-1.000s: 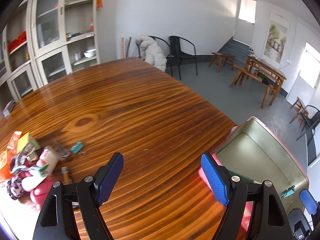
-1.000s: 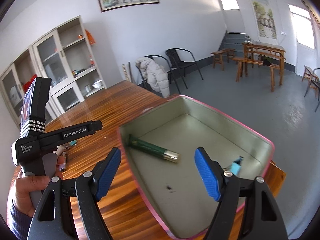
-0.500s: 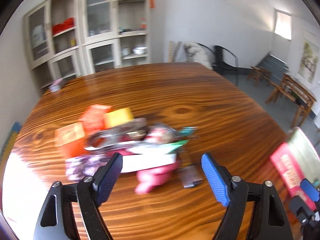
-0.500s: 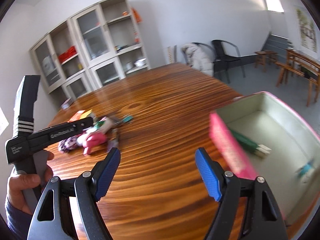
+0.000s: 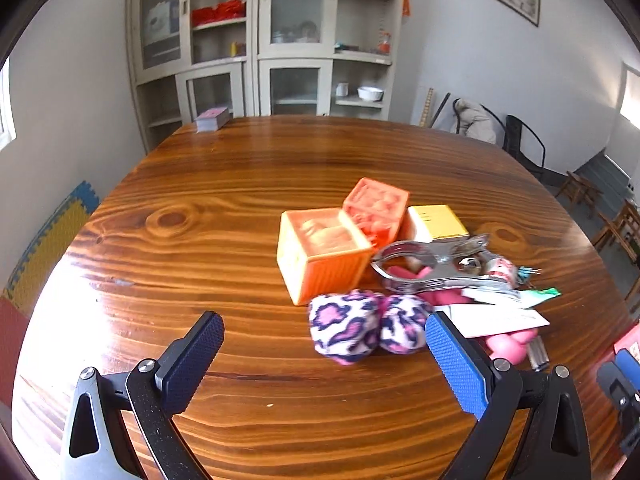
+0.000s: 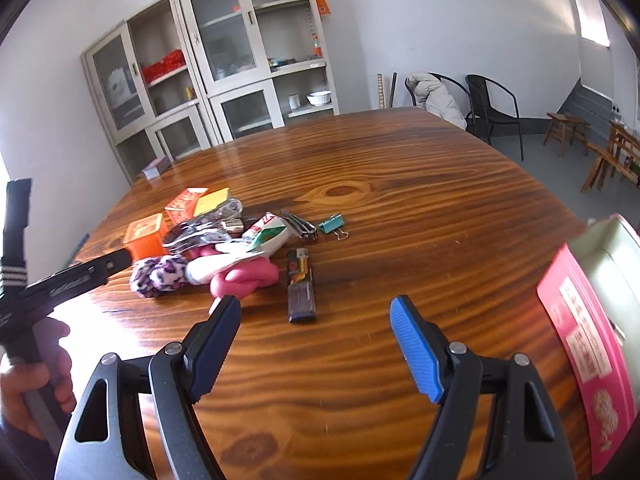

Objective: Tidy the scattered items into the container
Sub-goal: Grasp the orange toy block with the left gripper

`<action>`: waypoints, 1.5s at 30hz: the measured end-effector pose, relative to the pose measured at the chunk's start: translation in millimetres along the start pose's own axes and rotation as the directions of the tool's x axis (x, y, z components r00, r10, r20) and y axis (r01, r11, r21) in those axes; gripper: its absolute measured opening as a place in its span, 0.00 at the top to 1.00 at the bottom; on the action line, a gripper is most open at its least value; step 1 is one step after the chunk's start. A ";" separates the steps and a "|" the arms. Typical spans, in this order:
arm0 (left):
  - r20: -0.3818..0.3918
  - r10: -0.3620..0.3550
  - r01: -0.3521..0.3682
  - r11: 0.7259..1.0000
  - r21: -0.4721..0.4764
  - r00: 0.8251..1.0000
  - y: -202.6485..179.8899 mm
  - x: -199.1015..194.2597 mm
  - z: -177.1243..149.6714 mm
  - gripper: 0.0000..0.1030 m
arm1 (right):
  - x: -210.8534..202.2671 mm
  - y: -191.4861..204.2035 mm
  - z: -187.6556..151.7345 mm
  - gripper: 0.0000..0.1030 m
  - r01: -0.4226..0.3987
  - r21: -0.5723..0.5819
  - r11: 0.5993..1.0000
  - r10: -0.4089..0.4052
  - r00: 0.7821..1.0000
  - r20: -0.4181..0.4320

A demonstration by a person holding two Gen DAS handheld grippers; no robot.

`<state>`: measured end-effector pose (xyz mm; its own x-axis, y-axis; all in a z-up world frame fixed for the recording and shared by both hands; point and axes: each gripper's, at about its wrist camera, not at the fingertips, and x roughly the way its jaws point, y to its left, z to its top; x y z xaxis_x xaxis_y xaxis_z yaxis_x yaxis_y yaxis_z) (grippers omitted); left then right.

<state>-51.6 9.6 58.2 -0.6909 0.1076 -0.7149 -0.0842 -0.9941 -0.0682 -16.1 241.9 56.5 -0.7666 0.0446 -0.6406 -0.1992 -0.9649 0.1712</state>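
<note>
A pile of small items lies on the wooden table [image 5: 200,208]: two orange cubes [image 5: 320,252], a yellow box [image 5: 438,222], a metal clip [image 5: 432,264] and a pink-and-purple spotted scrunchie [image 5: 360,330]. My left gripper [image 5: 320,336] hangs just short of the pile, its jaws opening. The scrunchie lies between its fingers near the right pad [image 5: 452,360], and nothing presses on it. My right gripper [image 6: 316,316] stands open and empty. A dark lighter [image 6: 300,288] and a pink soft toy [image 6: 244,278] lie just ahead of it. The pink tin container [image 6: 580,320] sits at the right edge.
A teal binder clip [image 6: 332,224], black hair clips [image 6: 300,222] and a green-and-white packet [image 6: 268,234] lie behind the lighter. A hand [image 6: 36,380] holds the left gripper's handle at the left. A card deck [image 5: 212,118] rests at the table's far edge, with cabinets [image 5: 260,40] beyond.
Both views have swung from the tin toward the pile, which is now close in front. The left gripper's jaws stand wider than before. The right gripper's gap is unchanged.
</note>
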 end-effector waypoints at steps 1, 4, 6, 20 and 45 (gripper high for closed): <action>-0.005 0.004 -0.004 1.000 -0.004 1.000 3.1 3.7 0.3 0.01 | 5.4 -0.3 1.5 0.22 0.006 0.005 1.000 -0.006 1.000 -0.002; -0.016 0.022 -0.022 1.000 -0.018 1.000 10.0 14.9 3.0 0.01 | 18.5 -5.7 0.5 0.22 0.019 0.028 0.999 -0.018 1.000 -0.016; -0.024 0.023 -0.024 0.999 -0.023 0.999 10.8 21.0 7.0 0.01 | 24.3 -9.7 -2.5 0.22 0.015 0.037 0.999 -0.013 0.999 -0.040; -0.043 0.071 -0.074 0.994 -0.080 0.997 -7.7 71.7 50.4 0.01 | 25.9 -16.0 -4.4 0.22 0.002 0.055 0.999 0.002 0.998 -0.066; -0.073 0.049 -0.057 0.992 -0.114 0.996 33.4 87.9 38.8 0.47 | 34.0 -8.7 -7.9 0.22 0.011 0.000 1.000 -0.010 0.997 -0.081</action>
<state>-143.0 -13.7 20.0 -0.6402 0.0573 -0.7660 0.0380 -0.9936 -0.1060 -35.6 249.8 27.3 -0.7127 0.0336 -0.7006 -0.2073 -0.9643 0.1646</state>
